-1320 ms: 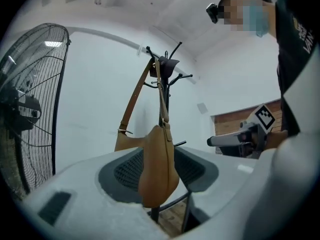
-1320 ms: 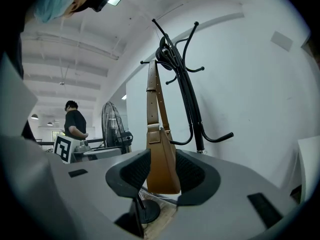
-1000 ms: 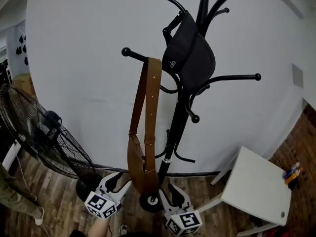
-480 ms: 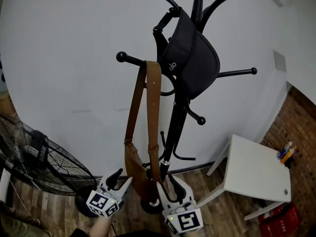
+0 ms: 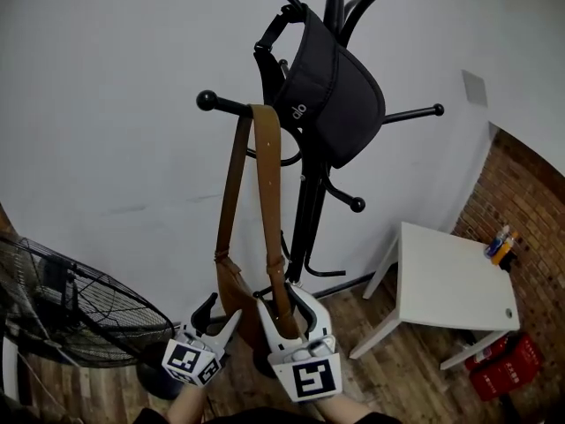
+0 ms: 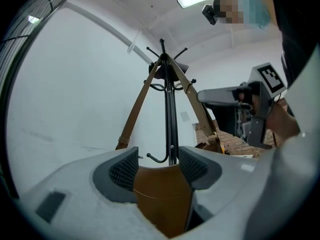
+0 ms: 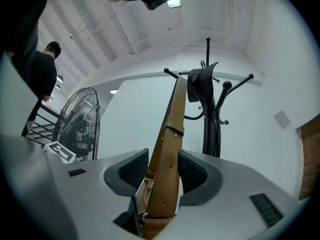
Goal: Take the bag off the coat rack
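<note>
A white wall [image 5: 106, 148] fills the far side of the scene. A black coat rack [image 5: 307, 210] stands upright in front of it. A black floor fan [image 5: 79, 307] stands near left. A white bench [image 5: 450, 281] stands to the right of the rack, well apart from it.

A black bag [image 5: 331, 95] hangs high on the rack. The brown bag [image 5: 231, 294] hangs lower, to the left of the pole. Its strap [image 5: 265, 175] is looped over a ball-ended peg [image 5: 221, 104] on the left side of the rack, so the bag is not yet off.

The left claw [image 5: 221, 312] is at the bag body. Its jaws have just been opening and stand wide, with the brown body between them and no grip evident. The right claw [image 5: 282, 303] is just right of it. Its jaws have also just been opening and stand wide apart. The strap runs up between them, near the right pad, unclamped.
</note>
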`<state>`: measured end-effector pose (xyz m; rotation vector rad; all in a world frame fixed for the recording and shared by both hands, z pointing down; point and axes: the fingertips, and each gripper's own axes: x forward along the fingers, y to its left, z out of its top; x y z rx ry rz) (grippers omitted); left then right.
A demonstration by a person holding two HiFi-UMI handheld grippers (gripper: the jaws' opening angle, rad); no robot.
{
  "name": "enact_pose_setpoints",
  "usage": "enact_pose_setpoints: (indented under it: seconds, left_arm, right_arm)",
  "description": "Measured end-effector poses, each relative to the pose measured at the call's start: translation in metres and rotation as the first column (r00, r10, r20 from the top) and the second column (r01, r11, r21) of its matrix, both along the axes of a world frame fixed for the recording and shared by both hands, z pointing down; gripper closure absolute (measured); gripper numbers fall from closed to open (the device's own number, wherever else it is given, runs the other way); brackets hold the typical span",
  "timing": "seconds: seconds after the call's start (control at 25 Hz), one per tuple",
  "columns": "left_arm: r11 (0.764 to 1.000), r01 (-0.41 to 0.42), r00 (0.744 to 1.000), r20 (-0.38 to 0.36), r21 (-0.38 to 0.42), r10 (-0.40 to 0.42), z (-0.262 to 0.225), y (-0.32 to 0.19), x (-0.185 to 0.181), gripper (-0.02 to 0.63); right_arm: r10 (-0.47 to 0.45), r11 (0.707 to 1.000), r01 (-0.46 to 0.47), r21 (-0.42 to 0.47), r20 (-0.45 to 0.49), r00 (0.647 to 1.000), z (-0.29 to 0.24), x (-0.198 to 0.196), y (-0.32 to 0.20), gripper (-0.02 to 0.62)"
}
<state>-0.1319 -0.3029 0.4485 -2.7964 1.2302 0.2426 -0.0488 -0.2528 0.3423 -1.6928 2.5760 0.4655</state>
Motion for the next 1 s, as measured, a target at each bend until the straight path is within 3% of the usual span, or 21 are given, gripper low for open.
enact_pose_setpoints:
  seconds: [0.2, 0.52, 0.6, 0.76, 1.0]
  left_arm:
    - [0.999, -0.006, 1.0, -0.021, 0.038, 0.007, -0.018, -0.006, 0.001, 0.36]
    - [0.993, 0.032, 0.999, -0.025, 0.111, -0.03, -0.048, -0.023, -0.004, 0.359]
    - [0.991, 0.042, 0.999, -0.027, 0.127, -0.039, -0.054, -0.027, -0.005, 0.359]
    - [0.986, 0.049, 0.999, -0.024, 0.16, -0.045, -0.067, -0.036, -0.005, 0.359]
    - [0.978, 0.093, 0.996, -0.023, 0.185, -0.09, -0.083, -0.051, -0.014, 0.351]
  right_arm:
    - [0.061, 0.998, -0.061, 0.023, -0.012, 0.998, -0.004, 0.006, -0.013, 0.444]
    - [0.088, 0.995, -0.085, 0.05, -0.062, 0.994, -0.007, -0.002, -0.016, 0.43]
    - [0.099, 0.994, -0.096, 0.055, -0.051, 0.994, -0.008, 0.002, -0.018, 0.474]
    - [0.094, 0.995, -0.093, 0.042, -0.03, 0.995, -0.008, 0.011, -0.022, 0.482]
    - [0.11, 0.994, -0.11, 0.027, 0.004, 0.994, -0.009, 0.028, -0.029, 0.578]
